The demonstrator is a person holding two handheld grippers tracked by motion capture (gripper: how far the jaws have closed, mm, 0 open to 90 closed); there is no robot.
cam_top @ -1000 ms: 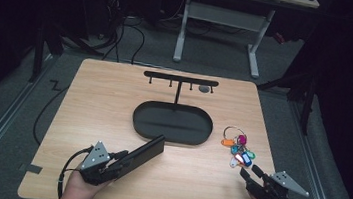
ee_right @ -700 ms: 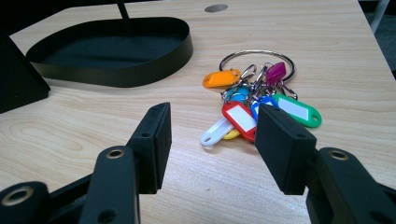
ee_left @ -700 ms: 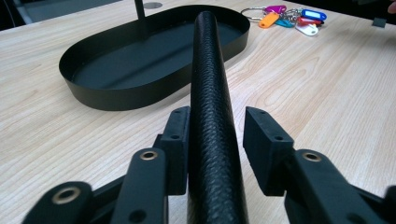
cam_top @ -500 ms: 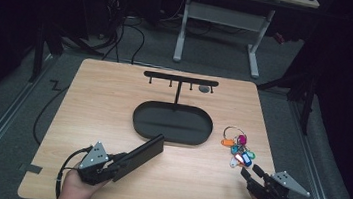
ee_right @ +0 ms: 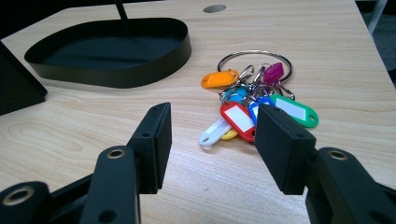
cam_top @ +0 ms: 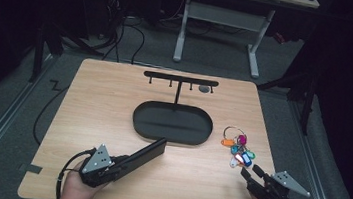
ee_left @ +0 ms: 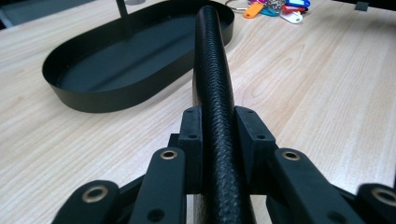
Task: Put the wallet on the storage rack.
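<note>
Black textured leather, a flat case or wallet [ee_left: 212,93], now sits clamped edge-up between the pads of the left claw [cam_top: 130,160]; its jaws have just been closing, and in the left gripper view both pads press the case's sides, so the grip looks made. The case extends forward from the claw, its far end just short of the black oval tray [cam_top: 141,125] that lies ahead of it on the wooden counter [cam_top: 104,101]. Judged from this, the case is secured and ready to be lifted. The right claw [cam_top: 251,171] stands parted and holds nothing, resting low over the counter; the key ring with coloured tags [ee_right: 254,100] lies directly ahead of its fingertips, near but untouched. A black hook rack [cam_top: 181,79] rises beyond the tray.
</note>
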